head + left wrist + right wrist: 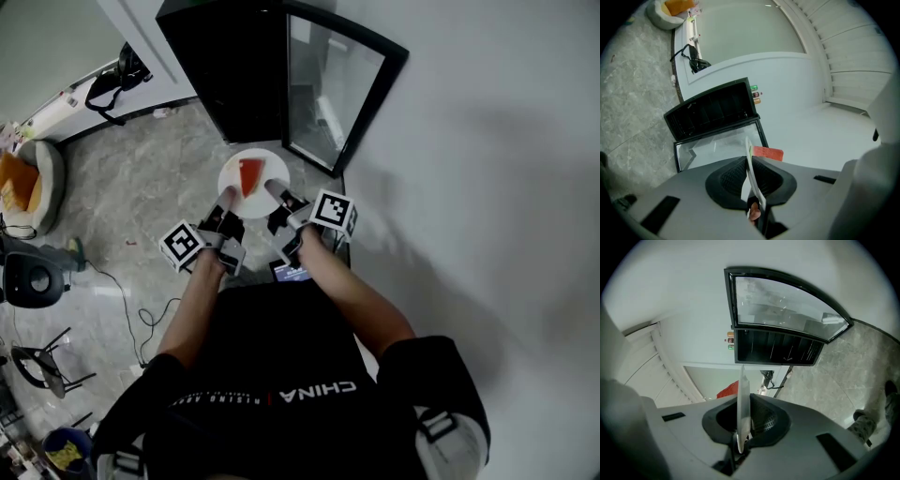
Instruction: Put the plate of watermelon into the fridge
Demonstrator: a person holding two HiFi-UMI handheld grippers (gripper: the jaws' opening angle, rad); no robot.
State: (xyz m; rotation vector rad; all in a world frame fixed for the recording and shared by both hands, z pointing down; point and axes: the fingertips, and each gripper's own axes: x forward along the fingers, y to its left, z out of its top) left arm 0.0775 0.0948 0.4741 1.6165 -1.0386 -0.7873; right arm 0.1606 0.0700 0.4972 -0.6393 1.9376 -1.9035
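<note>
A white plate (234, 187) carries a red watermelon wedge (250, 174) and is held level in front of the black fridge (234, 66), whose glass door (328, 84) stands open. My left gripper (226, 199) is shut on the plate's left rim. My right gripper (277, 193) is shut on its right rim. In the left gripper view the plate's edge (753, 180) runs between the jaws, with the watermelon wedge (767, 153) beyond. The right gripper view shows the plate edge (742, 416) clamped likewise, the red wedge (729, 390) to its left and the fridge (776, 345) ahead.
The fridge stands against a white wall (487, 141) on a grey marble floor (141, 187). A round cushion seat (33, 183) with orange items is at the far left. A cable (141, 314) and a black stool (37, 366) lie at the lower left.
</note>
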